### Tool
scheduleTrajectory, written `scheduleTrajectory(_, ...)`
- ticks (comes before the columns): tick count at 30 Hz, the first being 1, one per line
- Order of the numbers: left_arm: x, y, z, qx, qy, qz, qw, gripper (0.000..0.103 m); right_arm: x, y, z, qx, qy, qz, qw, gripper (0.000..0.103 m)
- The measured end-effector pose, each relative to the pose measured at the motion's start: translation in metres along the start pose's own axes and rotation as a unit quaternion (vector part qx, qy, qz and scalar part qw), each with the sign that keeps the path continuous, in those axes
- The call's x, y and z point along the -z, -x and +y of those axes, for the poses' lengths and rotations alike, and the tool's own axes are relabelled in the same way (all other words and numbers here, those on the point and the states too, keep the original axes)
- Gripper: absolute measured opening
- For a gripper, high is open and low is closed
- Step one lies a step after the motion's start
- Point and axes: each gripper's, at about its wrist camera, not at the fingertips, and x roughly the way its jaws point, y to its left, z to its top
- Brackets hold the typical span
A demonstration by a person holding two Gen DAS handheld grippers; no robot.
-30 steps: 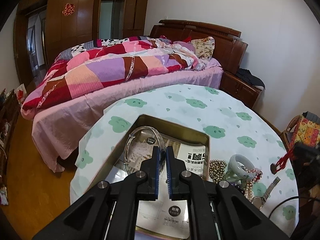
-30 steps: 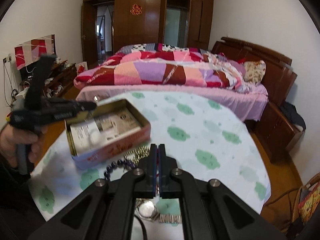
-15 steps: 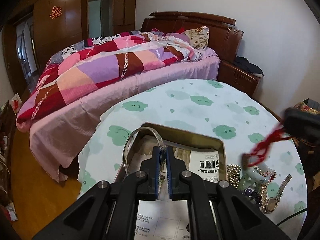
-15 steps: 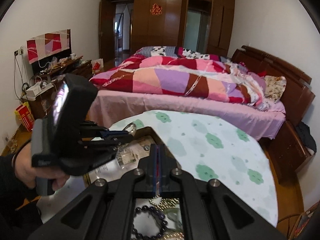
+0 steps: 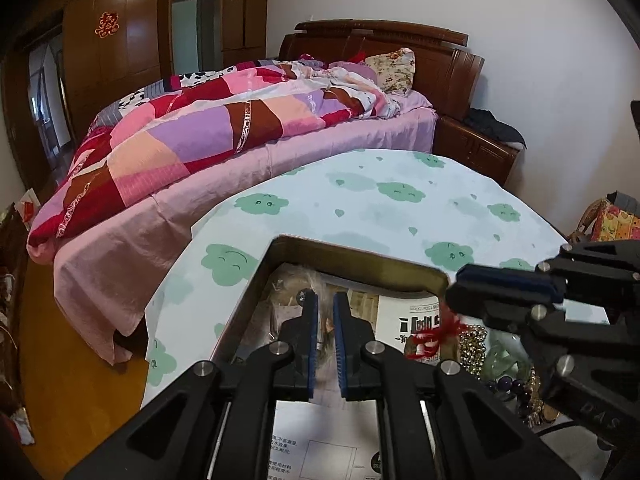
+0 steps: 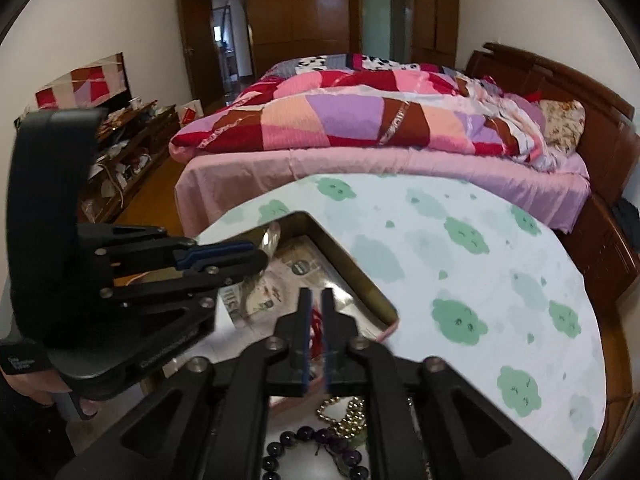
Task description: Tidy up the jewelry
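An open metal tin point(image 5: 360, 258) lined with paper sits on the cloud-print table; it also shows in the right wrist view point(image 6: 360, 276). My left gripper point(image 5: 325, 340) is over the tin, jaws slightly parted; a blurred clear bangle point(image 6: 270, 240) hangs at its tips above the tin. My right gripper point(image 6: 316, 332) is over the tin's near edge, jaws slightly apart with a red cord ornament point(image 6: 317, 330) between them; the cord dangles over the tin point(image 5: 434, 334). Gold beads point(image 6: 352, 420) and a dark purple bead bracelet point(image 6: 316, 446) lie beside the tin.
A pale green jade bangle point(image 5: 500, 360) and more beads point(image 5: 472, 344) lie right of the tin. A bed with a patchwork quilt point(image 5: 224, 136) stands behind the table. The table edge point(image 5: 176, 264) falls away to a wooden floor at left.
My right gripper has carried the red cord ornament from the jewelry pile over the tin. My left gripper's jaws have parted slightly and the clear bangle now appears blurred.
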Motion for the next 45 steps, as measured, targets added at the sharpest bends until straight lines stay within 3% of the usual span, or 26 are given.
scheduleTrajectory(1,0.0,0.001,-0.001,0.001,-0.001,0.0,1.0,0.028,0.001,0.001,0.0,0.0,-0.001,0.001,1.0,0.034)
scheduleTrajectory(2,0.0,0.003,-0.002,-0.002,-0.001,-0.003,1.0,0.039,0.003,0.004,-0.002,0.0,-0.004,-0.001,1.0,0.042)
scheduleTrajectory(3,-0.001,0.006,-0.002,-0.014,0.001,-0.011,0.9998,0.06,0.004,0.007,-0.003,0.0,-0.007,-0.004,1.0,0.052)
scheduleTrajectory(4,-0.001,0.008,-0.002,-0.021,0.003,-0.017,0.9996,0.074,0.006,0.013,-0.006,0.003,-0.014,-0.011,1.0,0.053)
scheduleTrajectory(5,-0.001,0.012,-0.001,-0.016,0.007,-0.025,0.9995,0.076,0.006,0.014,-0.007,0.003,-0.017,-0.011,1.0,0.053)
scheduleTrajectory(7,-0.001,0.018,-0.002,0.002,0.013,-0.03,0.9995,0.076,0.01,0.025,-0.012,0.006,-0.022,-0.017,1.0,0.055)
scheduleTrajectory(10,0.0,0.023,-0.007,0.002,0.015,-0.033,0.9993,0.076,0.014,0.041,-0.022,0.014,-0.032,-0.029,0.999,0.063)
scheduleTrajectory(17,0.012,0.044,-0.029,0.006,-0.005,-0.051,0.9986,0.076,0.032,0.083,-0.041,0.015,-0.03,-0.037,0.999,0.068)
scheduleTrajectory(25,0.035,0.065,-0.071,0.024,-0.042,-0.055,0.9973,0.076,0.098,0.132,-0.082,0.071,-0.074,-0.024,0.994,0.075)
scheduleTrajectory(28,0.045,0.067,-0.088,0.041,-0.05,-0.05,0.9966,0.076,0.123,0.135,-0.094,0.099,-0.095,-0.011,0.991,0.075)
scheduleTrajectory(33,0.059,0.057,-0.119,0.054,-0.072,-0.027,0.9956,0.075,0.155,0.122,-0.096,0.096,-0.107,0.014,0.989,0.075)
scheduleTrajectory(35,0.062,0.05,-0.128,0.053,-0.08,-0.015,0.9952,0.07,0.164,0.118,-0.099,0.089,-0.119,0.02,0.989,0.075)
scheduleTrajectory(37,0.066,0.04,-0.137,0.058,-0.087,0.002,0.9945,0.057,0.175,0.113,-0.101,0.083,-0.128,0.023,0.988,0.075)
scheduleTrajectory(41,0.075,0.021,-0.149,0.062,-0.091,0.033,0.9934,0.049,0.187,0.106,-0.102,0.085,-0.131,0.027,0.987,0.075)
scheduleTrajectory(45,0.081,0.007,-0.154,0.056,-0.092,0.059,0.9924,0.034,0.19,0.104,-0.112,0.086,-0.156,0.019,0.984,0.075)
